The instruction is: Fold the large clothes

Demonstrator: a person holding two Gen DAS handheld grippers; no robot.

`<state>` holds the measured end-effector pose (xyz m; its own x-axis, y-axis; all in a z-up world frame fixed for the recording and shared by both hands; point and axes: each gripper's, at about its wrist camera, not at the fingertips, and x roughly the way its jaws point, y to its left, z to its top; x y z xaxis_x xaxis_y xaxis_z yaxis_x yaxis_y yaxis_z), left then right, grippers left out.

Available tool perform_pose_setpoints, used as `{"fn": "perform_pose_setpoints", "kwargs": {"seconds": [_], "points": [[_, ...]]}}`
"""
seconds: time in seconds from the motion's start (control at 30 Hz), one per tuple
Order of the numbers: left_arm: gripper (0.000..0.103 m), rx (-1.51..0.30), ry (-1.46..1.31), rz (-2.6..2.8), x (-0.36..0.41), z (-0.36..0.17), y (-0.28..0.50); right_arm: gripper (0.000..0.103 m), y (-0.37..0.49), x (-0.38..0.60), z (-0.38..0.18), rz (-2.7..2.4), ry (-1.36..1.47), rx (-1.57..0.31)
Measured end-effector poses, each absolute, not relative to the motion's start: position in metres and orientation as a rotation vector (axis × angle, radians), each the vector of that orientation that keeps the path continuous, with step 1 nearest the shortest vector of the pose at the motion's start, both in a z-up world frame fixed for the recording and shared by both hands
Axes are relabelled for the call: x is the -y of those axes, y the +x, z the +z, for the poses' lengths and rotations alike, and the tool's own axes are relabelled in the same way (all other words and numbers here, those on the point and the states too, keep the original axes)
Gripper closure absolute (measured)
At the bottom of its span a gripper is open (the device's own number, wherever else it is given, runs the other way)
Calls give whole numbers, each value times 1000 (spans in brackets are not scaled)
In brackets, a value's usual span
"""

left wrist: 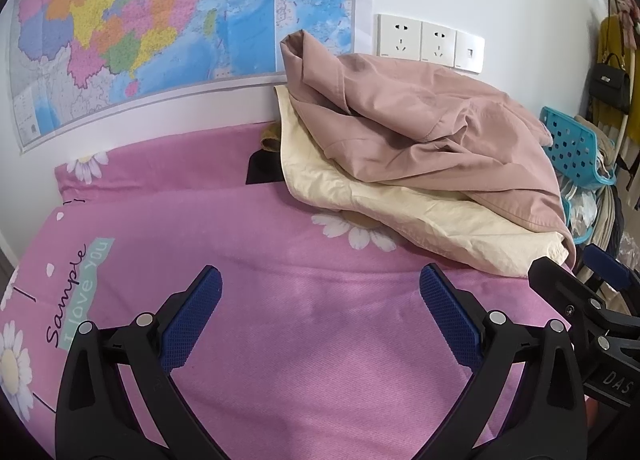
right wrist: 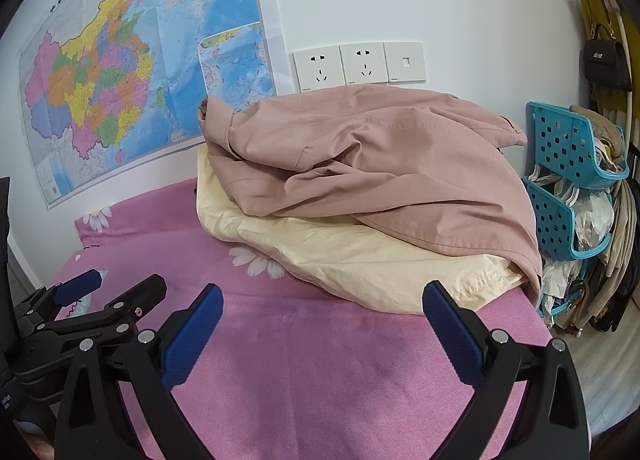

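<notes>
The left gripper (left wrist: 320, 284) and right gripper (right wrist: 323, 302), both with ribbed blue pads, gape wide and empty above the pink daisy-print sheet (left wrist: 304, 332) reading "Sample I love you". Beyond them on the sheet, a crumpled dusty-pink garment (right wrist: 384, 163) tops a creased cream one (right wrist: 360, 260), below three white wall sockets (right wrist: 358, 64).

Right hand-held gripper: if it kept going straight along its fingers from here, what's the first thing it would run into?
Probably the cream garment at the bottom of the pile, with the dusty-pink garment on top. The right hand-held gripper is open over bare pink bedsheet; depth is uncertain, so it may graze the sheet first.
</notes>
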<state>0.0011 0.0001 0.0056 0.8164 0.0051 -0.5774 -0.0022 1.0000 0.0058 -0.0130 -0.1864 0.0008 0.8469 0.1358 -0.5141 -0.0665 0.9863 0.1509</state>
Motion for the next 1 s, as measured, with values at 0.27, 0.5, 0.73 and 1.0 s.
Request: {"fn": "perform_pose_setpoints", "kwargs": {"seconds": [0.27, 0.5, 0.73, 1.0], "points": [[5, -616, 1, 8, 0, 6, 3, 6, -12, 186, 2, 110, 126, -548], [5, -616, -3, 9, 1, 7, 4, 6, -11, 186, 3, 112, 122, -546], [5, -620, -7, 4, 0, 7, 6, 6, -10, 184, 4, 116, 114, -542], [5, -629, -8, 8, -1, 6, 12, 6, -5, 184, 5, 119, 111, -549]]}}
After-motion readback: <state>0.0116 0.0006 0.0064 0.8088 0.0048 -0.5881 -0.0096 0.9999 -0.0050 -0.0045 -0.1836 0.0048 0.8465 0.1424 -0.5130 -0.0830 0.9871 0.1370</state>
